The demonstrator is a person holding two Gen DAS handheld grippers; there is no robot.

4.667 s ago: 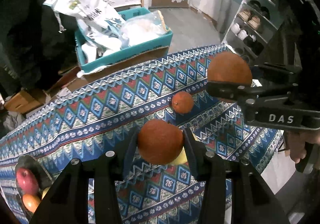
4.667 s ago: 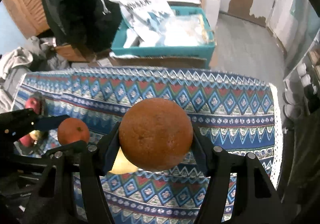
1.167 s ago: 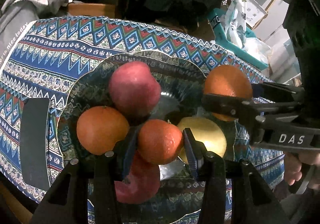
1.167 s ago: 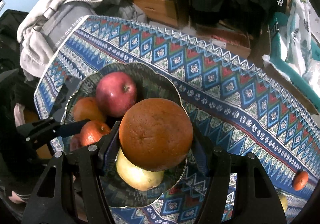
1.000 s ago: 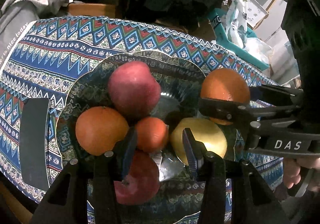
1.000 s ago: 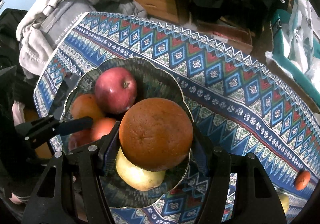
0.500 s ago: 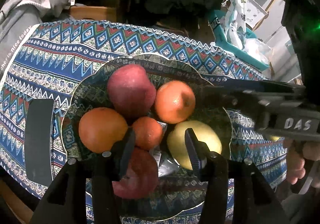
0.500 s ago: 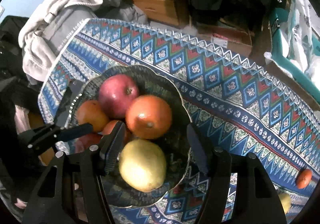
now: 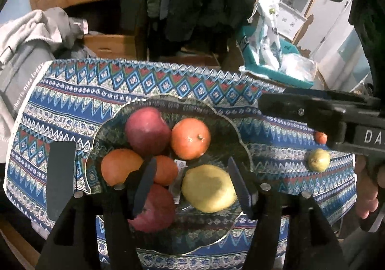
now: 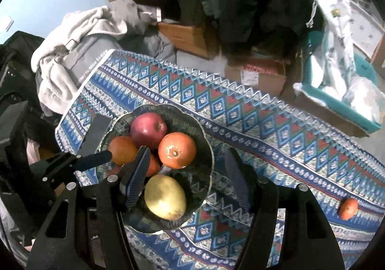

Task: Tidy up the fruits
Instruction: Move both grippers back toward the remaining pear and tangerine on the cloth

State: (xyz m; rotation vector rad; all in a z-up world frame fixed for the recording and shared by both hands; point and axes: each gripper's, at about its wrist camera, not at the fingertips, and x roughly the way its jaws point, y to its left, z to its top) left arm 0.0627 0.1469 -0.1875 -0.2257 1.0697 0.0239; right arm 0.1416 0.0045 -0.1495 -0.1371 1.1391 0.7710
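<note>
Now both tools, left [image 9: 191, 179] and right [image 10: 186, 170], gape empty above the pear [image 10: 165, 197], lying long-axis diagonal.

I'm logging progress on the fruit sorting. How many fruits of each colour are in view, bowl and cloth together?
Orange: 4, three in the bowl and one on the cloth
Red: 2, both in the bowl
Yellow-green: 2, one in the bowl, one on the cloth
Total: 8
</note>
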